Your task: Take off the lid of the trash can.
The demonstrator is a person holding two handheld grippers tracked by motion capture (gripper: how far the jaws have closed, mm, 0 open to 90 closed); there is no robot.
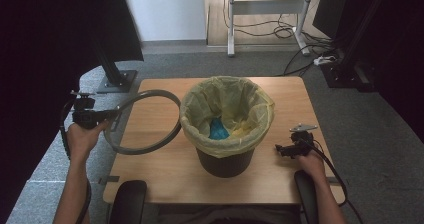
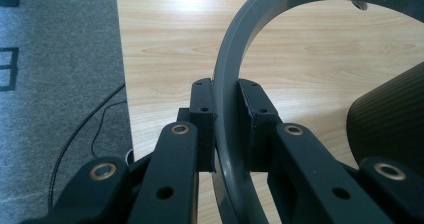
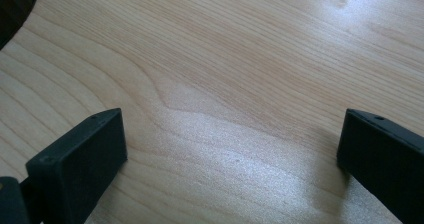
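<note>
Grey ring in left gripper view: top arc cut off by upper edge, lower part lost behind gripper links at bottom. Dark bin there – just a ribbed side wall, cut by right edge; in right gripper view only a dark corner at top left. Blue item inside yellow bag liner – too small and half sunk to identify; bin base below partly hidden by liner overhang. Right gripper in high view too small to read jaw detail. Forearms cut off by bottom edge. Left part of high view too dark, nothing readable.
</note>
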